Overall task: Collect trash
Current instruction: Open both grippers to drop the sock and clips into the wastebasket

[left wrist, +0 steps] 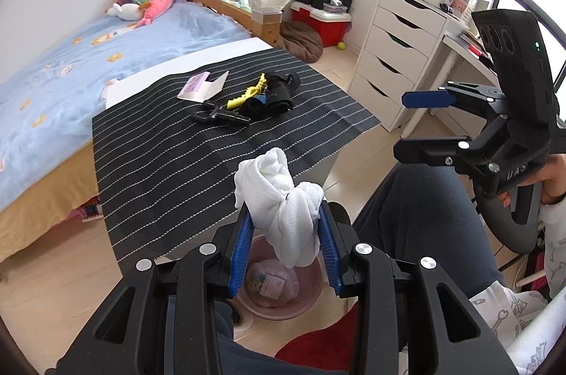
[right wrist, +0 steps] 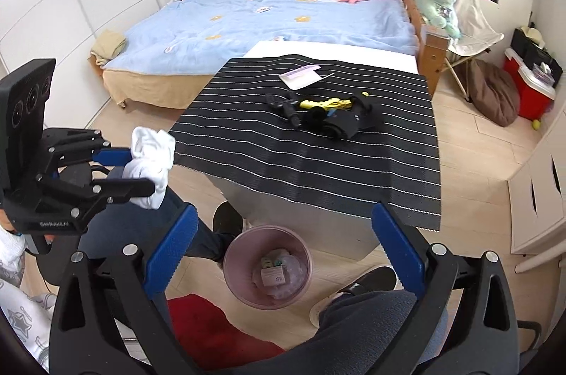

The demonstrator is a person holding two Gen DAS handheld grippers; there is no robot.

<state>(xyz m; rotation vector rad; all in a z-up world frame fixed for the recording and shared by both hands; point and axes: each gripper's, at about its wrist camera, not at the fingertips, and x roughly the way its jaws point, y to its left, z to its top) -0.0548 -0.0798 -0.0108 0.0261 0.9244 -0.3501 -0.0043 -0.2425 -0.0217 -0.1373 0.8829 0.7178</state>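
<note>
Left gripper (left wrist: pixel 284 246) fingers pinch a knotted white cloth wad (left wrist: pixel 279 198), held in the air above the pink trash bin (right wrist: pixel 267 265) on the floor by the worktop (right wrist: pixel 318 155). Right gripper (right wrist: pixel 283 254) fingers spread wide, nothing between them, over the bin.

Left tool (left wrist: pixel 286 246): black plastic linkage arms, silver round screws, blue ribbed pads; white lettering is seen on its body.
Right tool (right wrist: pixel 283 254): same black frame, silver screws, blue pads; a green light is lit on its black box.
Clothing: dark blue trousers (left wrist: pixel 417 208), white patterned sleeves (left wrist: pixel 513 307), dark shoes (right wrist: pixel 368 283) are worn.
</note>
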